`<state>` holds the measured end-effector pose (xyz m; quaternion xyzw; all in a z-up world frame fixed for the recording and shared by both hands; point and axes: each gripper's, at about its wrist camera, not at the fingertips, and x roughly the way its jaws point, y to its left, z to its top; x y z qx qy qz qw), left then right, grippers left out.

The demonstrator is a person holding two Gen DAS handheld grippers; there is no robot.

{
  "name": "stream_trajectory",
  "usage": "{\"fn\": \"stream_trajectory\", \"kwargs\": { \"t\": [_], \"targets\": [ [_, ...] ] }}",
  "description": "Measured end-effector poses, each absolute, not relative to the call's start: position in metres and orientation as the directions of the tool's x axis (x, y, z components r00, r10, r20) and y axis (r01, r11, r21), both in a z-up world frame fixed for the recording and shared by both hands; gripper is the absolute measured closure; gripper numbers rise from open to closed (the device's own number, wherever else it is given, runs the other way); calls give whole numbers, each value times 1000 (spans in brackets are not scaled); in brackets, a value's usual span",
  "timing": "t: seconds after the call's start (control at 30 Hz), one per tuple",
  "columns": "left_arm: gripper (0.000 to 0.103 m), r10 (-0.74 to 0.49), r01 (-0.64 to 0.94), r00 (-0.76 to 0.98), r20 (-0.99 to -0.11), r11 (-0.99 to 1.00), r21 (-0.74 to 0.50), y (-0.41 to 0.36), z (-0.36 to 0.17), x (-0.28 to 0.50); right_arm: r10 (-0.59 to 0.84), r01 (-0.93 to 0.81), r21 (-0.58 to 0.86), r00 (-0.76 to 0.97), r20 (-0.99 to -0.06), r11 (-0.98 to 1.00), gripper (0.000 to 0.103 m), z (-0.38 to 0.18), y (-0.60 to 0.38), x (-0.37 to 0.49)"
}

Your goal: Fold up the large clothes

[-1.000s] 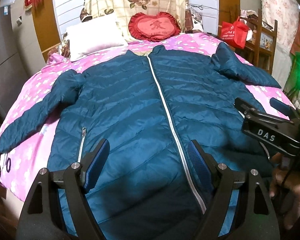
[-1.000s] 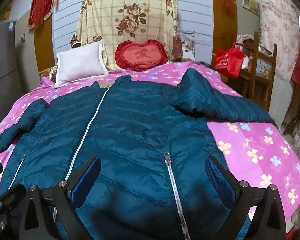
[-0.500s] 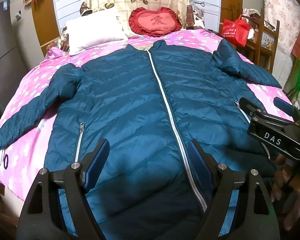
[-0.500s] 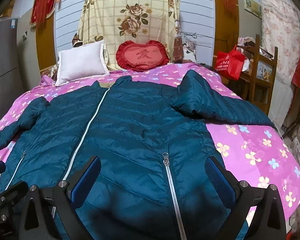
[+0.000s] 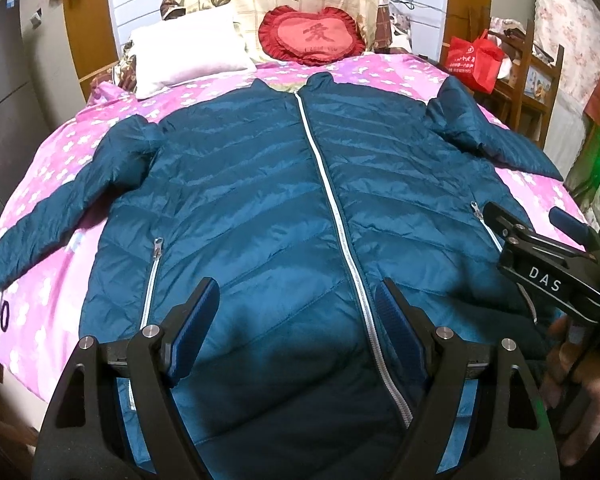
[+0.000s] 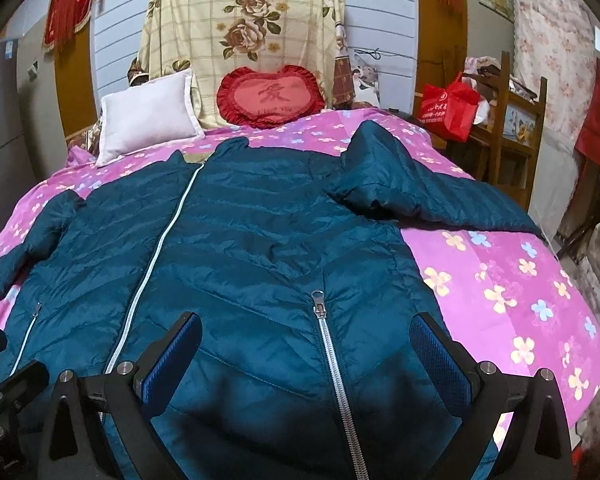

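Note:
A dark teal puffer jacket (image 5: 260,208) lies face up and zipped on the pink flowered bed, collar toward the pillows; it also shows in the right wrist view (image 6: 260,248). Its left sleeve (image 5: 52,216) stretches out to the bed's left edge. Its right sleeve (image 6: 428,200) lies out to the right. My left gripper (image 5: 296,304) is open and empty above the hem, near the centre zipper. My right gripper (image 6: 306,340) is open and empty above the hem by the right pocket zipper (image 6: 320,300); it also shows at the right of the left wrist view (image 5: 540,248).
A white pillow (image 5: 188,52) and a red heart cushion (image 5: 312,36) lie at the head of the bed (image 6: 520,280). A red bag (image 6: 450,106) sits on a wooden chair (image 6: 516,128) at the right. A grey cabinet (image 5: 4,92) stands at the left.
Both grippers have moved back and up a little over the hem, so more of the jacket and bed shows. The jacket has not moved. Both jaws stay open.

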<state>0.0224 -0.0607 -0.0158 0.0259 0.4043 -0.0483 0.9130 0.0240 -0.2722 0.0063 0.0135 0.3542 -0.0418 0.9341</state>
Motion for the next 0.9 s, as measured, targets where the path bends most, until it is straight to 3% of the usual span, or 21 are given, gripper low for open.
{"fn": "stream_trajectory", "kwargs": {
  "t": [0.9],
  "targets": [
    [22, -80, 113, 640, -764, 994, -9, -59, -22, 27, -62, 69, -15, 749, -659, 997, 0, 4, -261, 28]
  ]
}}
